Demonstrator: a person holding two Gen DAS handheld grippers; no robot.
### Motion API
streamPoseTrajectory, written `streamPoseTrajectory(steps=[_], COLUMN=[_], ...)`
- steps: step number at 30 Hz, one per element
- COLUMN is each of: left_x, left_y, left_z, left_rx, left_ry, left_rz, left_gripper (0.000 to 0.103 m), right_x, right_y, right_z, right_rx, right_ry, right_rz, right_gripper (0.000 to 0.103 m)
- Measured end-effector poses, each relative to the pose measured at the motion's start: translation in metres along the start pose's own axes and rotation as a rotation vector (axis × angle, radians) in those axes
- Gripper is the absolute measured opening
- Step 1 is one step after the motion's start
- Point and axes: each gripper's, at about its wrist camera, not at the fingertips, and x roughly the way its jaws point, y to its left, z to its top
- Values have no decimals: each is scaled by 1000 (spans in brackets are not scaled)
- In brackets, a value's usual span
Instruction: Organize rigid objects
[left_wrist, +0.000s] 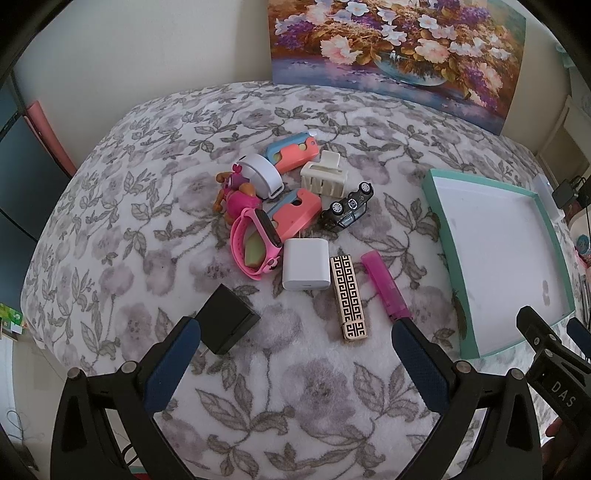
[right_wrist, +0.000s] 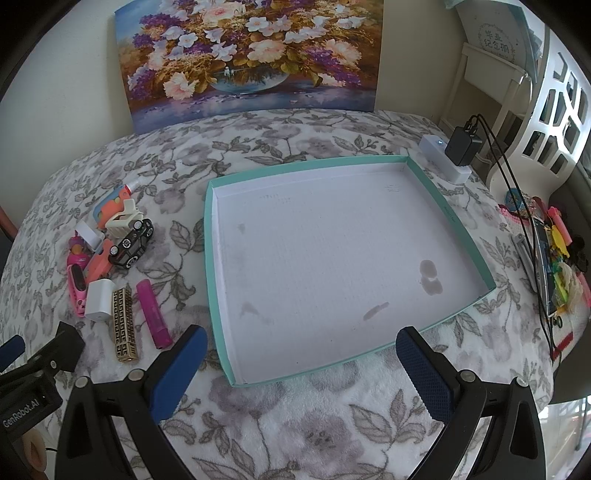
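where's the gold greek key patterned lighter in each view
Left wrist view: the gold patterned lighter lies low in the middle, between the white charger and the pink lighter.
Right wrist view: the lighter sits at lower left, again between the charger and the pink lighter.
Shared landmark: the teal tray, on the lighter's right in both.
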Motion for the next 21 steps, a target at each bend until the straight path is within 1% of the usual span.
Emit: streamPoseTrajectory(steps=[21], left_x=[1], left_y=[0], left_z=[-1], left_rx=[3], left_ry=[1], left_rz=[4], left_gripper=[103], right_x=[0], right_y=[0], right_z=[0], right_rx=[-1], right_ry=[2], right_rz=[0], right_gripper=[103])
